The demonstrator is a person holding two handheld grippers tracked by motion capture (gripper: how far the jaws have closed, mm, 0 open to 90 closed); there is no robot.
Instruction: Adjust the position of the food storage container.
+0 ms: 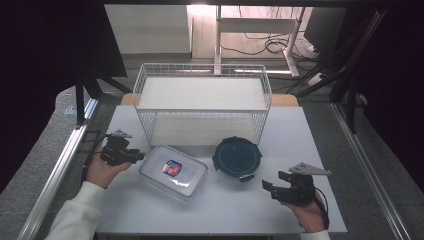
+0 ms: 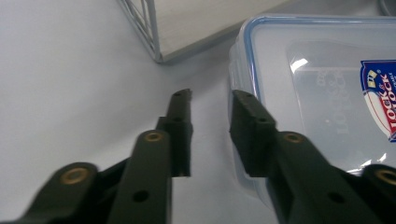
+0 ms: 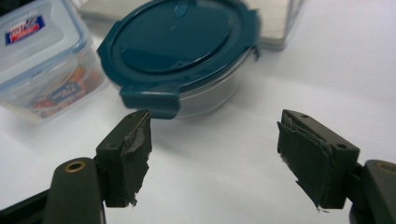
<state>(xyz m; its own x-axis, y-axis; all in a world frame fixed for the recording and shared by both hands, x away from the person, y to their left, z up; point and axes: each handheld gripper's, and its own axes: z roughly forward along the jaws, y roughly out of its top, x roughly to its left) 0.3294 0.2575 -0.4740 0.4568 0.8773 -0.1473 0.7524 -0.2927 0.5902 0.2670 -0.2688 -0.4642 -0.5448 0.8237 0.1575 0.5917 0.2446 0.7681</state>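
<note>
left gripper [image 1: 134,156] at the left edge of the clear rectangular container [image 1: 173,172] on the white table [image 1: 240,210], jaws narrow with a gap, nothing pinched, right gripper [image 1: 276,186] jaws wide and empty, near the round teal-lidded container [image 1: 237,157], wire basket [image 1: 202,100] behind

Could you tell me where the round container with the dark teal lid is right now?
In the high view, the round container sits right of centre on the table, just before the wire basket and beside the rectangular clear container.
</note>
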